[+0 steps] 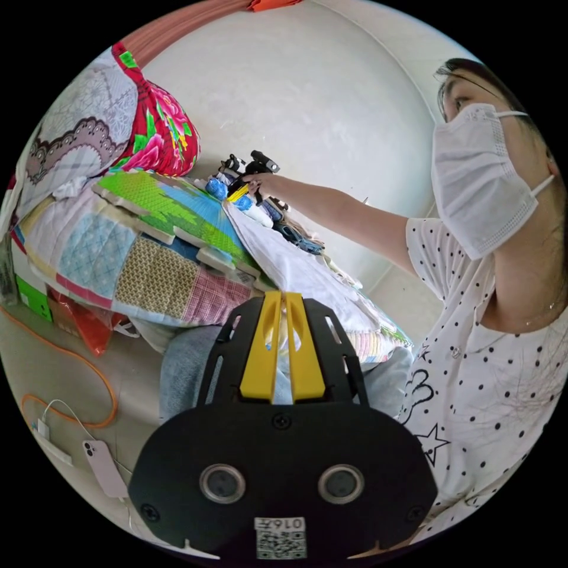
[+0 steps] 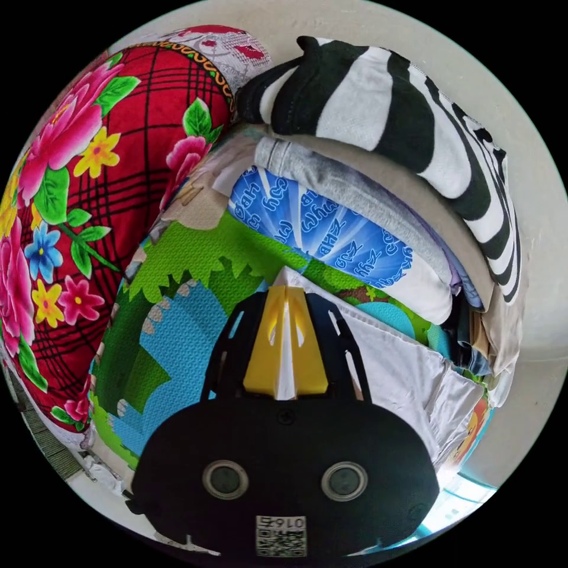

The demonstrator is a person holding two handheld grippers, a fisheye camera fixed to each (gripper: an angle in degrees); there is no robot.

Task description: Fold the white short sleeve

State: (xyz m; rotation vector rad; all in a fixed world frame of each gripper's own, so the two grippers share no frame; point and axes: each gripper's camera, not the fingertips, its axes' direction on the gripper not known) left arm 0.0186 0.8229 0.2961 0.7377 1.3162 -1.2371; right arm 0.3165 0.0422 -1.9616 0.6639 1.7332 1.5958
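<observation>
Stretching between both tongs, the white short sleeve (image 1: 296, 266) is pinched by the closed left gripper (image 1: 283, 299) and closed right gripper (image 2: 288, 293) above the foam mat (image 2: 177, 331), with folding seemingly barely begun.

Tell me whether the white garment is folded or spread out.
Spread out: the white garment stretches flat across the play mat, one end pinched by the right tool, the other by the left tool.
</observation>
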